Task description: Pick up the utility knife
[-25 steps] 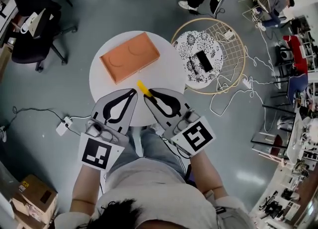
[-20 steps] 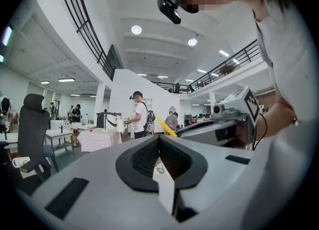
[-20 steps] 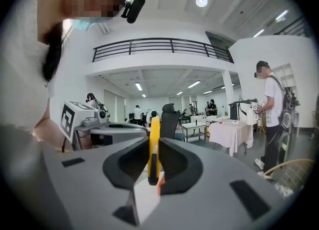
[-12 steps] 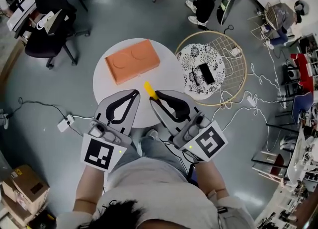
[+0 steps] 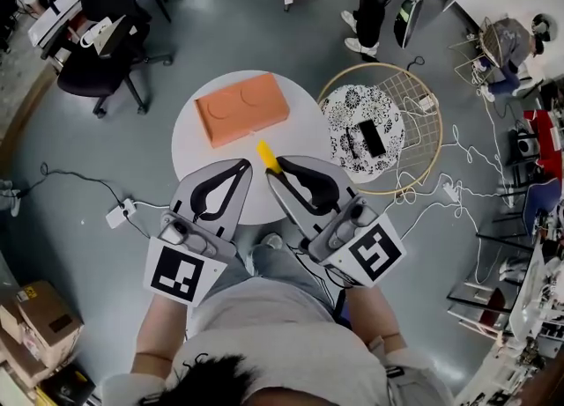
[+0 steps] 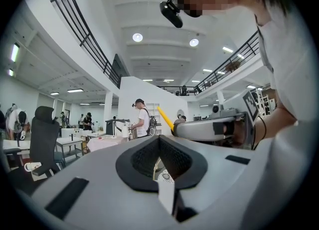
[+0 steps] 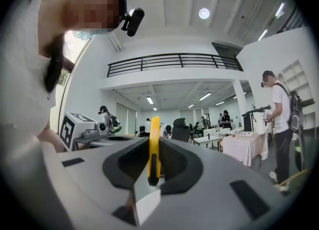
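The right tool (image 5: 274,173) clamps the utility knife (image 5: 267,155) over the table (image 5: 308,131) edge; left tool (image 5: 244,166) closed.

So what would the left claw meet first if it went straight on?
Likely the orange box, ahead of the left claw in the head view, though its own view looks level, so it may pass over.

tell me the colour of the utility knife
Yellow; the utility knife shows best in the right gripper view.
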